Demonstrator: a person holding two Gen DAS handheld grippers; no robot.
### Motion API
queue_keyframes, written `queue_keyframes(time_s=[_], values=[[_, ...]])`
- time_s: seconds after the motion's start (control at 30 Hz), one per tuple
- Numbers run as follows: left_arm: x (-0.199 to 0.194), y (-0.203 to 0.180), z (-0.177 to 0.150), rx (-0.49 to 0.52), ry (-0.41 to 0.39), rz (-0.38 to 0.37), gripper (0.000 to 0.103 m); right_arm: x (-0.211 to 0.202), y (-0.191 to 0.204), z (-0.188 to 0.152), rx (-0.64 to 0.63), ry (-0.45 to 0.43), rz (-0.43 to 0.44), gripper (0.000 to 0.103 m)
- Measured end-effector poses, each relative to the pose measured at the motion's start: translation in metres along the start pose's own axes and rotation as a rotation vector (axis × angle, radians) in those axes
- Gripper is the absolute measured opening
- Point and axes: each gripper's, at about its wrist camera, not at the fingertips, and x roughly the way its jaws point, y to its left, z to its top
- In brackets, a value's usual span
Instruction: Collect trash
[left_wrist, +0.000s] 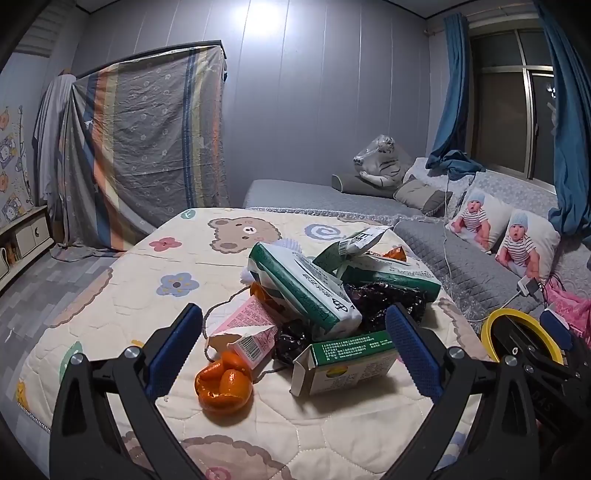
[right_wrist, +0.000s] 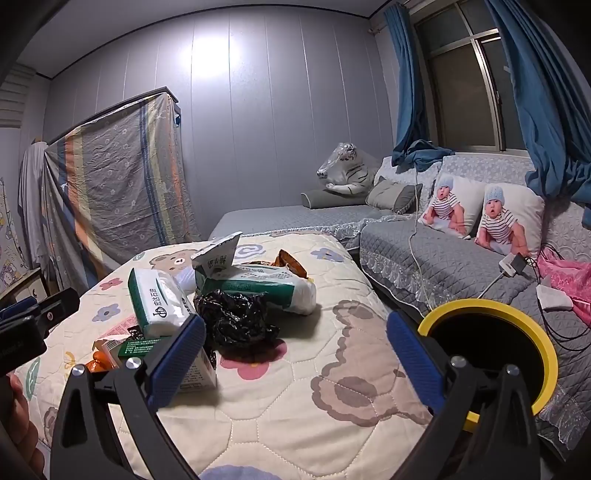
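Trash, a heap of green-and-white tissue packs (left_wrist: 306, 291), crumpled black plastic bag (right_wrist: 232, 321) and orange peel (left_wrist: 223, 387), lay on the cream quilted mattress (left_wrist: 110, 295). Left gripper (left_wrist: 295, 354) stood spread just before the heap, empty. Right gripper (right_wrist: 295, 354) was spread too, empty, the heap at its left finger and the yellow-rimmed bin (right_wrist: 517, 310) at its right.

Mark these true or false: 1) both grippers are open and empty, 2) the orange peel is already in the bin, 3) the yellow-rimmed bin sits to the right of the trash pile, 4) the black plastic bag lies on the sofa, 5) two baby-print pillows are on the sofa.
1) True: left gripper and right gripper both stand wide with nothing between the pads.
2) False: the orange peel lies on the quilt.
3) True: the bin is right of the pile.
4) False: the black plastic bag lies on the quilt among the trash.
5) True: pillows on the sofa.
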Motion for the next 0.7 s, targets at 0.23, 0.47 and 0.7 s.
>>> queue_keyframes(time_s=[0.23, 0.47, 0.7], values=[[0.0001, 0.0004, -0.0003, -0.001, 0.004, 0.0, 0.095, 0.0001, -0.0002, 0.0005, 0.001, 0.002, -0.001, 0.095], [0.003, 0.0015, -0.0021, -0.004, 0.012, -0.003, 0.095, 0.0002, -0.005, -0.0051, 0.007, 0.009, -0.003, 0.095], [0.0035, -0.0006, -0.0032, -0.001, 0.003, -0.001, 0.095, 0.0003, -0.005, -0.0047, 0.007, 0.01, -0.003, 0.095]])
